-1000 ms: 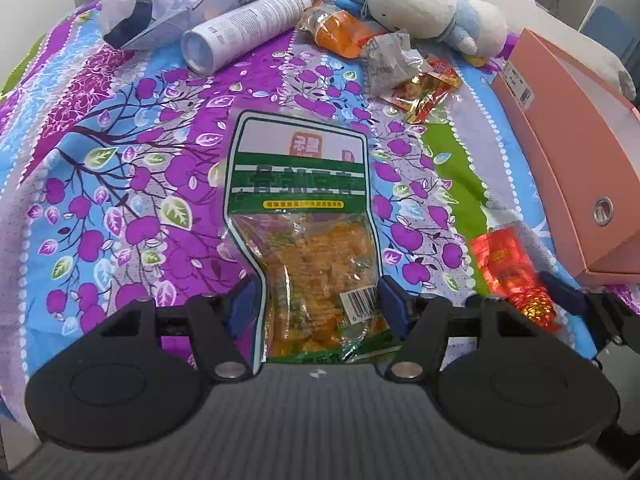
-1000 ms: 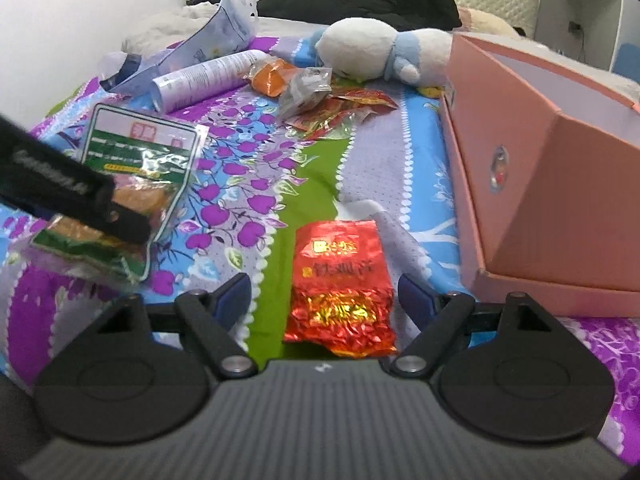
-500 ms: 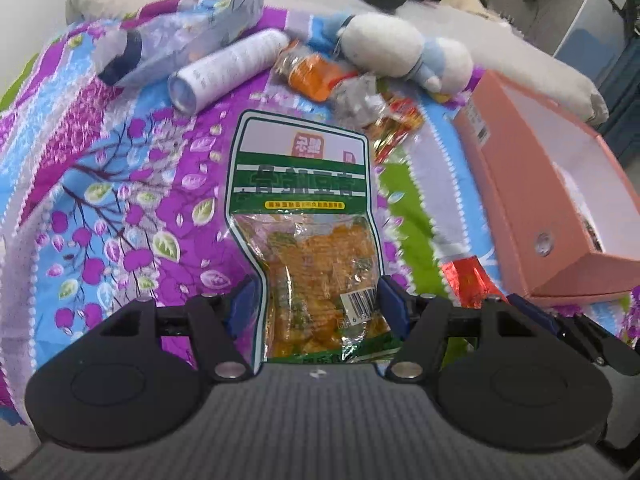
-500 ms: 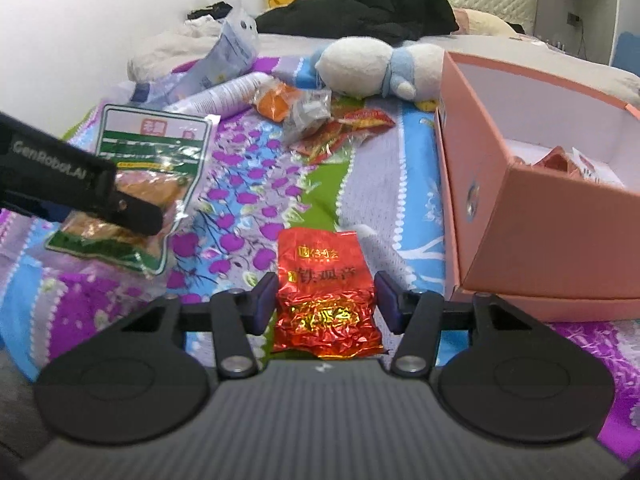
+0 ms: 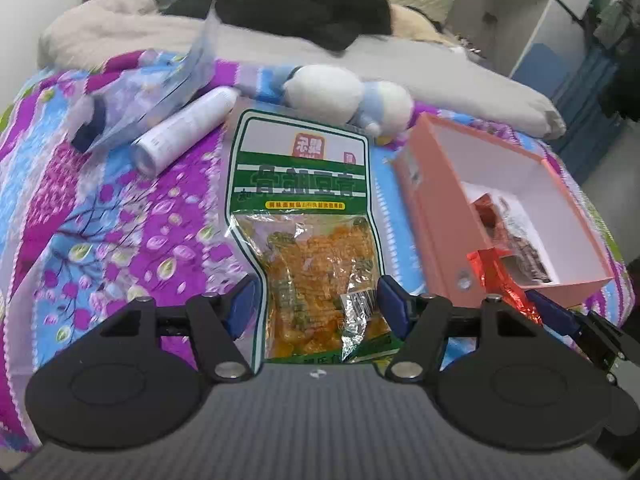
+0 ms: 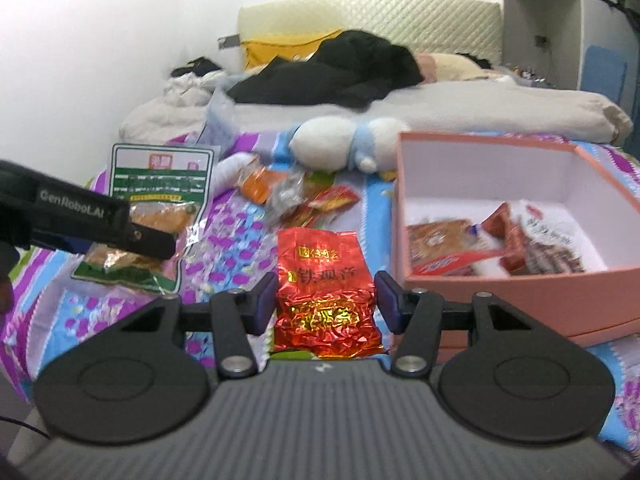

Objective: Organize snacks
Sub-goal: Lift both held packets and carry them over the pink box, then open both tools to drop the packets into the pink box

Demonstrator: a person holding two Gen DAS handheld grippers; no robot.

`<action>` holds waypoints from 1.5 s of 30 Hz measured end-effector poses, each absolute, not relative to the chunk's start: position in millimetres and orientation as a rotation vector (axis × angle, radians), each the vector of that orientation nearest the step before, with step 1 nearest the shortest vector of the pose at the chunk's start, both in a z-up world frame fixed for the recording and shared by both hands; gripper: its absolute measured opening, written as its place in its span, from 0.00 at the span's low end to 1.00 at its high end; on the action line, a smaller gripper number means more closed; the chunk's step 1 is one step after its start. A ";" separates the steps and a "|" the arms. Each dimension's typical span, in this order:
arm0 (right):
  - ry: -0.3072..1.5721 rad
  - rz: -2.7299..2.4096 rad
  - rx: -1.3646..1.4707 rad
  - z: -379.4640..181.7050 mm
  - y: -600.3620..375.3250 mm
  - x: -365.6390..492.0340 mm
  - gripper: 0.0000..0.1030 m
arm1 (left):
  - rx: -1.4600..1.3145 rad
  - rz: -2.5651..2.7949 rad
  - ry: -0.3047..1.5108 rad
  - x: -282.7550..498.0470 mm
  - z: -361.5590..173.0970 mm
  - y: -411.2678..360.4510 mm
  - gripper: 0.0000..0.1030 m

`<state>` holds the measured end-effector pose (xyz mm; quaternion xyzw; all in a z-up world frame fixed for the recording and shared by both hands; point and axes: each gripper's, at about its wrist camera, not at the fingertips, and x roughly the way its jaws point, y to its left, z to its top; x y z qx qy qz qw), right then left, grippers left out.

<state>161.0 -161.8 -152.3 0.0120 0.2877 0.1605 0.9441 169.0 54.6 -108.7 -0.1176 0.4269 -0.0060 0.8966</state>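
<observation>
My left gripper (image 5: 316, 304) is clamped on the green pouch (image 5: 308, 216), a flat glossy bag with a clear window showing orange, crumbly pieces; the blue pads press its lower sides and it hangs clear of the bed (image 5: 120, 216). My right gripper (image 6: 326, 300) has just been closing its jaws, and the red packet (image 6: 326, 280), crinkled foil with gold print, sits pinched between the pads and lifted off the bedspread.

Just right of both bags stands the pink box (image 6: 520, 296), rigid card with straight walls and a white inside, its top open. Several snack packs (image 6: 500, 244) already lie at its near end; the far half of the floor is bare. Its near wall is the edge nearest my right jaws.

Further back on the patterned purple-and-blue cloth lies a loose heap of small wrappers (image 6: 296, 200), a white tube (image 5: 188, 132) on its side, a clear plastic bag (image 5: 160, 92), and a soft white plush toy (image 6: 344, 144). Behind them a dark garment (image 6: 336, 72) lies on pale bedding by the headboard.
</observation>
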 end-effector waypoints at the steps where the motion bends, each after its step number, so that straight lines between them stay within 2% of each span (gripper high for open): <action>1: 0.582 0.317 0.029 -148.8 -166.1 161.3 0.54 | -0.240 -0.020 0.880 170.5 -105.5 50.9 0.68; 19: 0.523 0.101 0.090 -126.2 -251.9 176.9 0.54 | -0.161 -0.245 0.821 215.6 -85.2 -57.2 0.68; 27: 0.564 0.000 0.127 -132.8 -295.6 217.4 0.54 | -0.095 -0.323 0.844 276.2 -93.2 -125.5 0.68; 36: 0.649 0.008 0.138 -149.9 -321.3 273.1 0.55 | -0.108 -0.348 0.930 347.8 -102.5 -159.5 0.68; 39: 0.688 0.001 0.144 -159.0 -327.4 283.0 0.53 | -0.072 -0.361 0.998 362.8 -111.9 -166.9 0.69; 41: 0.707 0.004 0.152 -163.5 -328.9 284.5 0.53 | -0.045 -0.355 1.014 363.7 -116.7 -168.7 0.77; 42: 0.711 0.008 0.159 -163.9 -329.0 284.2 0.53 | -0.024 -0.353 1.009 363.0 -117.7 -170.1 0.85; 43: 0.714 0.009 0.169 -164.5 -329.3 282.8 0.64 | -0.005 -0.348 1.003 361.8 -118.2 -170.7 0.91; 45: 0.709 -0.002 0.174 -165.4 -329.7 280.1 0.81 | 0.004 -0.328 0.992 357.7 -117.7 -168.7 0.91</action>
